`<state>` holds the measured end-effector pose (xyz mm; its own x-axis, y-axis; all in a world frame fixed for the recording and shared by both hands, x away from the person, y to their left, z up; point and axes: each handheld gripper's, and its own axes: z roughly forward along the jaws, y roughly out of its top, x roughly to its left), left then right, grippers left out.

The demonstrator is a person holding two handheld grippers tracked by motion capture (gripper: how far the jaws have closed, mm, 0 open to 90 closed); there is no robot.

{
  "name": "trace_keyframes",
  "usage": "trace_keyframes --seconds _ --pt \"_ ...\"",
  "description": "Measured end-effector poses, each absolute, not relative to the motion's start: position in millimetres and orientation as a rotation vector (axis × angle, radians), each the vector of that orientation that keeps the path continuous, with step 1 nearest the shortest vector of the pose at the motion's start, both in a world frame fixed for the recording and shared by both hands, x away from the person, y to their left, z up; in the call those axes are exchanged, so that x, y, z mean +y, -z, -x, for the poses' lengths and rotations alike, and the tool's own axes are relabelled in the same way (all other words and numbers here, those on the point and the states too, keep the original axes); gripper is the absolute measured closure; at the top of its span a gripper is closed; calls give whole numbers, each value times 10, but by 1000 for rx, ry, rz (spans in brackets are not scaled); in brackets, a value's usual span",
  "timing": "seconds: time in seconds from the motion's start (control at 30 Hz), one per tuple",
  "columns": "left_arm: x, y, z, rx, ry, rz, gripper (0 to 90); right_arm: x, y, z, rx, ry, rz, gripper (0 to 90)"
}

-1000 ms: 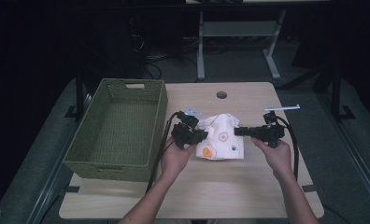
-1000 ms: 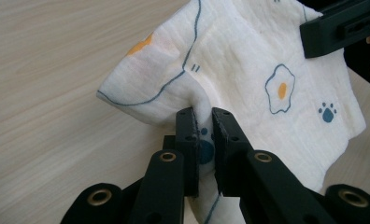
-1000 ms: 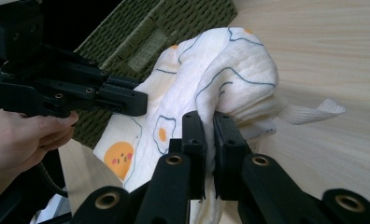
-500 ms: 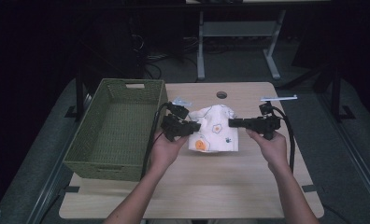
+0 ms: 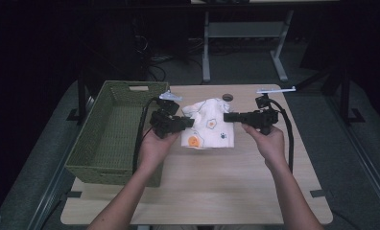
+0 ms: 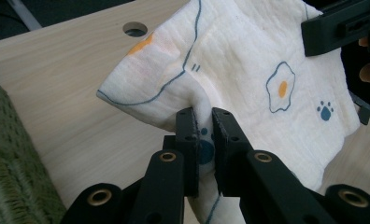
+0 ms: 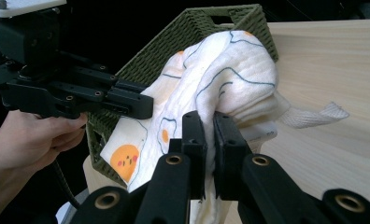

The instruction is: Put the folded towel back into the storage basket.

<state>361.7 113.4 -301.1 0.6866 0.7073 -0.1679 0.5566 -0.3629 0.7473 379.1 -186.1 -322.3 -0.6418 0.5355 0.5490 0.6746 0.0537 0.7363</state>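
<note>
A white cloth [image 5: 208,125] printed with fried eggs and paw marks hangs above the wooden table [image 5: 202,191], stretched between both grippers. My left gripper [image 5: 192,122] is shut on the cloth's left edge, and in the left gripper view its jaws pinch a fold of the cloth [image 6: 248,70] with my left gripper [image 6: 204,116] pointing toward the other hand. My right gripper [image 5: 227,116] is shut on the right edge; in the right gripper view the cloth [image 7: 220,74] bunches between the jaws of my right gripper [image 7: 210,119].
A green woven basket [image 5: 112,132] stands on the table's left side, close beside the left hand. A round hole [image 5: 228,97] sits near the table's far edge. A desk frame [image 5: 245,43] stands on the floor beyond.
Both hands have risen and moved toward the far side of the table, lifting the cloth off the surface. The cloth now hangs between the grippers.
</note>
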Motion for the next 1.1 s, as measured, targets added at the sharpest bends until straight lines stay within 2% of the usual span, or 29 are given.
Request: trace_keyframes --seconds 1.1 --pt "1837 2777 -3670 1000 -264 -2036 823 -1129 2950 -3999 -2226 1654 1180 845"
